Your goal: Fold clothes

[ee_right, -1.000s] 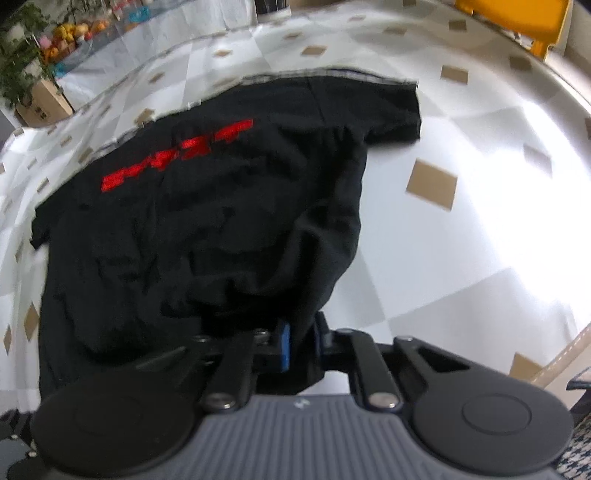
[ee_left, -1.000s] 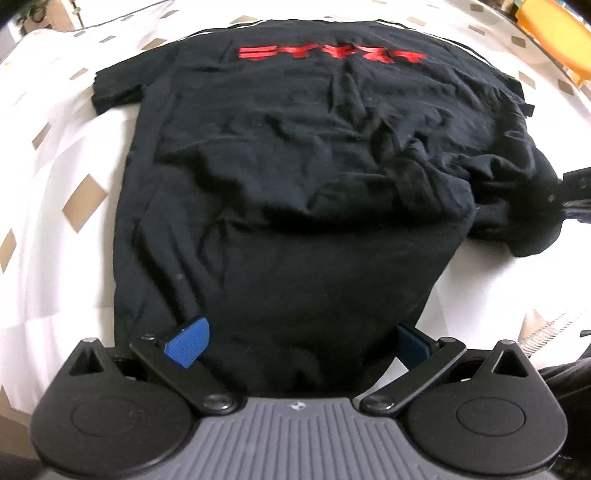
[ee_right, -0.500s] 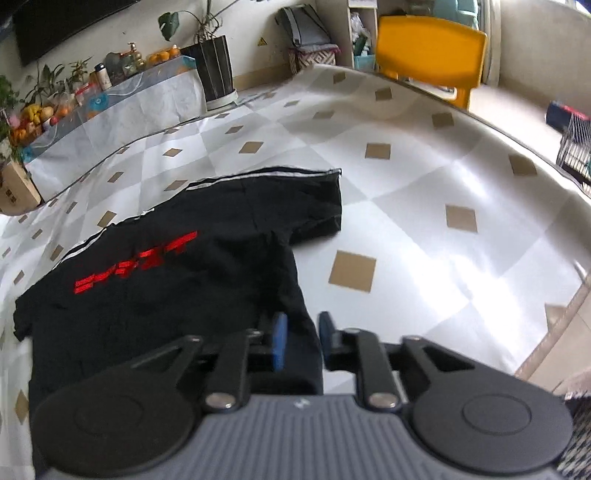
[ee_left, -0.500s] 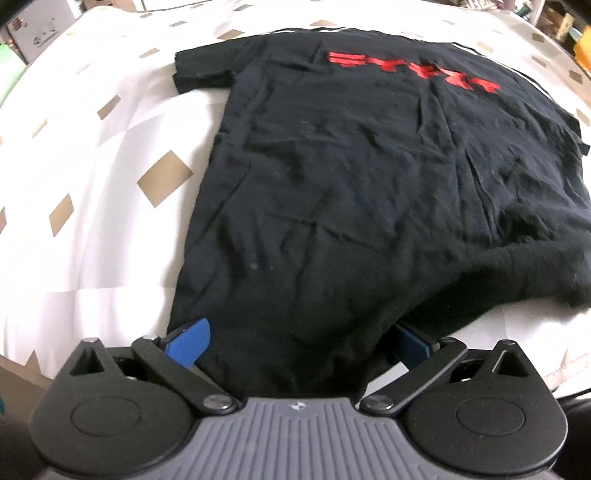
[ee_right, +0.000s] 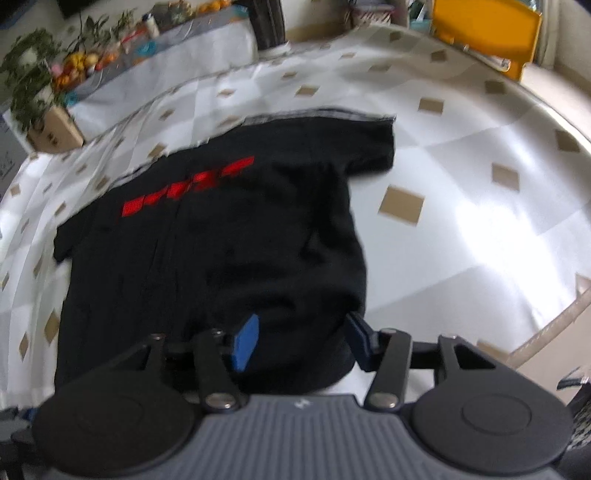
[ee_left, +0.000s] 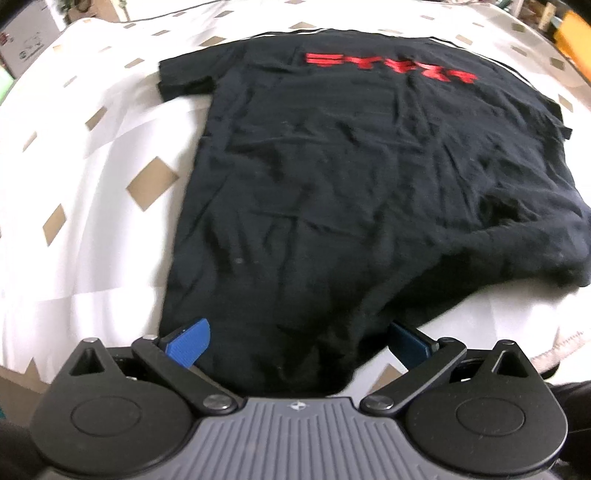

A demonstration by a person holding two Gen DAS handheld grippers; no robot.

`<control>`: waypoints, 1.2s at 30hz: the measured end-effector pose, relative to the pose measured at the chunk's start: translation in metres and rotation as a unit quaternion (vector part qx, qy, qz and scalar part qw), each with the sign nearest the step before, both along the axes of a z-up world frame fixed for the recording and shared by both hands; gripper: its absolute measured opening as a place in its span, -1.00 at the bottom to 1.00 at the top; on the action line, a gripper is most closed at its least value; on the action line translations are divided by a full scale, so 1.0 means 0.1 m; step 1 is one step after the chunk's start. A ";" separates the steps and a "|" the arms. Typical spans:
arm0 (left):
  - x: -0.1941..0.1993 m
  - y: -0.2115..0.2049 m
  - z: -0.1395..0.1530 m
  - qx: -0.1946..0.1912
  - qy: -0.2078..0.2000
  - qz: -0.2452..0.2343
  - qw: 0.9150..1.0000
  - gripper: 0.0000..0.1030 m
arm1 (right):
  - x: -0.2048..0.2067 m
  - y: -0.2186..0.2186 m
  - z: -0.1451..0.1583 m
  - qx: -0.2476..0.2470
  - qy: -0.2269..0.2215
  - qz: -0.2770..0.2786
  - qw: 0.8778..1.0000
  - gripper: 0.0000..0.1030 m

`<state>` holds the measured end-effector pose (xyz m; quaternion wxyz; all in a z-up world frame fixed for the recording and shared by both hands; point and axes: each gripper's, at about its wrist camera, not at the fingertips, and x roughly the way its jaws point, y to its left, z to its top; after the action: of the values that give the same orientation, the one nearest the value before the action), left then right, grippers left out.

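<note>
Right gripper [ee_right: 301, 338] jaws newly parted over T-shirt [ee_right: 207, 251]

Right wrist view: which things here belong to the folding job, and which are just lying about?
For the job:
- black T-shirt, spread flat
- checked cloth under it
- right tongs, open, just been opening, over the hem, gripping nothing
- left tongs, open

Lying about:
- yellow chair
- potted plants
- cardboard box
</note>
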<state>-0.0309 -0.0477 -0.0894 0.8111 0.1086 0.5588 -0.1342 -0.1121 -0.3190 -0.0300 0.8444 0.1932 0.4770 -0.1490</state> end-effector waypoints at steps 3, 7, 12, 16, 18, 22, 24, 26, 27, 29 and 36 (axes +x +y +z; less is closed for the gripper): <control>-0.01 -0.03 0.00 -0.001 0.000 -0.009 1.000 1.00 | -0.03 0.09 -0.08 0.021 0.020 0.006 1.000 0.00; -0.01 -0.05 0.01 -0.013 0.001 -0.009 1.000 1.00 | -0.02 0.23 -0.16 0.000 0.043 0.030 0.999 0.01; -0.04 -0.10 -0.02 -0.011 0.002 -0.028 1.000 1.00 | 0.04 0.35 -0.25 -0.033 0.063 0.050 0.996 0.02; -0.06 -0.12 -0.03 -0.015 0.001 -0.033 0.999 1.00 | 0.06 0.36 -0.34 -0.031 0.073 0.041 0.996 0.02; -0.06 -0.12 -0.04 -0.020 0.005 -0.032 0.999 1.00 | 0.06 0.36 -0.37 -0.036 0.074 0.040 0.996 0.02; -0.06 -0.14 -0.06 -0.017 0.007 -0.036 0.999 0.98 | 0.06 0.41 -0.40 -0.058 0.064 0.044 0.995 -0.10; -0.06 -0.15 -0.07 -0.017 0.008 -0.037 0.999 0.82 | 0.07 0.41 -0.39 -0.071 0.057 0.043 0.995 -0.30; -0.06 -0.15 -0.06 -0.026 0.009 -0.035 0.999 0.74 | 0.08 0.38 -0.37 -0.063 0.042 0.037 0.996 -0.52; -0.06 -0.15 -0.05 -0.028 0.007 -0.035 0.999 0.70 | 0.08 0.36 -0.35 -0.059 0.034 0.033 0.997 -0.58; -0.06 -0.15 -0.03 -0.035 0.002 -0.034 0.999 0.46 | 0.11 0.36 -0.31 -0.062 0.017 0.029 0.998 -0.63; 0.06 -0.05 0.02 -0.081 0.013 0.014 0.997 0.26 | 0.25 0.33 -0.10 -0.057 -0.042 0.038 0.997 -0.66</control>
<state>-0.0244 -0.0524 -0.0876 0.8115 0.0332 0.5585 -0.1687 -0.0872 -0.2857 -0.0402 0.8784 0.1327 0.4385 -0.1359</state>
